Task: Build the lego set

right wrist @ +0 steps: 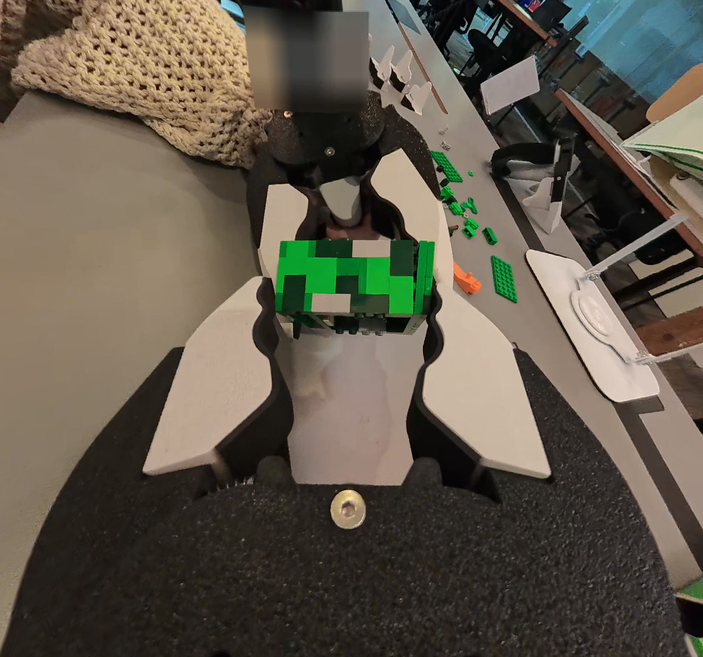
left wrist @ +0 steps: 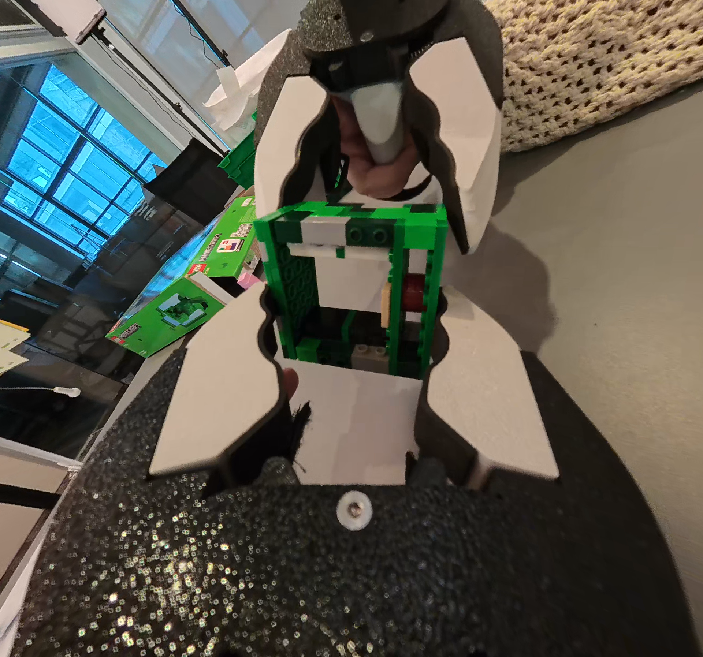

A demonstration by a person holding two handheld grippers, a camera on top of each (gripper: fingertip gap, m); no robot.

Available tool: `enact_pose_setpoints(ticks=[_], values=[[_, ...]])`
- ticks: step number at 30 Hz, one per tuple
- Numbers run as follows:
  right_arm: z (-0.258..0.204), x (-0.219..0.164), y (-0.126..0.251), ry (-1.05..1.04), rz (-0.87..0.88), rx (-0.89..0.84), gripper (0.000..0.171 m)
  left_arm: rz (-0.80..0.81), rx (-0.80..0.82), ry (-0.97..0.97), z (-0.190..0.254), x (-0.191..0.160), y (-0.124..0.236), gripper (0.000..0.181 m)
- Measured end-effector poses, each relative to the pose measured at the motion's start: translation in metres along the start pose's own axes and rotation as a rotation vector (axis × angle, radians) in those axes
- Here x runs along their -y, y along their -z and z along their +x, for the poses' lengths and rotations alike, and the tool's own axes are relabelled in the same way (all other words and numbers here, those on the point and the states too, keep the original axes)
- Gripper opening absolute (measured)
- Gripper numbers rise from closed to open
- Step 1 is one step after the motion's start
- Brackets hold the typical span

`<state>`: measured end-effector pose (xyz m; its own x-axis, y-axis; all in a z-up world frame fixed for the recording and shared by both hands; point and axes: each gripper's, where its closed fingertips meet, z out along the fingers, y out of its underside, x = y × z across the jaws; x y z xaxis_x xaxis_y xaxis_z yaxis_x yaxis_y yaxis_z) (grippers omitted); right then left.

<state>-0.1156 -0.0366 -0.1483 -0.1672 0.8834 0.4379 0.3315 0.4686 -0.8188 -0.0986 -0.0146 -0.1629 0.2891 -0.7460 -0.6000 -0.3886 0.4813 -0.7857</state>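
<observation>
Claws grip our green block model [left wrist: 353, 289] from opposite ends. We hold it between the left claw [left wrist: 353, 319] and right claw [right wrist: 352, 296], clear above the table [right wrist: 114, 258].

Even indoor light, moderately bright. Blue daylight through window [left wrist: 72, 167]. Soft shadow on grey table [left wrist: 608, 258]. Speckled glare on black foam [left wrist: 159, 578]. Strong fisheye bending at edges; far background slightly soft.

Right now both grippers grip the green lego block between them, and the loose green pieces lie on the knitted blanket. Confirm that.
Not quite. Both the left gripper and the right gripper do grip the green lego block, but the loose green pieces lie on the bare grey table, well away from the knitted blanket. The right wrist view shows it.
</observation>
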Motion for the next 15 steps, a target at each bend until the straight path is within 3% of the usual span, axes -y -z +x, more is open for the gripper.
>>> enact_pose_setpoints(ticks=[7, 12, 15], values=[[0.003, -0.003, -0.002, -0.048, -0.035, -0.022, 0.076, -0.035, -0.011, 0.025, -0.001, -0.006, -0.002, 0.08], [-0.005, -0.007, -0.008, -0.024, -0.098, 0.001, 0.094, -0.13, -0.06, -0.021, 0.01, -0.022, -0.005, 0.08], [-0.005, -0.016, -0.011, 0.004, -0.148, -0.018, 0.082, -0.117, -0.07, -0.003, 0.011, -0.018, -0.007, 0.08]])
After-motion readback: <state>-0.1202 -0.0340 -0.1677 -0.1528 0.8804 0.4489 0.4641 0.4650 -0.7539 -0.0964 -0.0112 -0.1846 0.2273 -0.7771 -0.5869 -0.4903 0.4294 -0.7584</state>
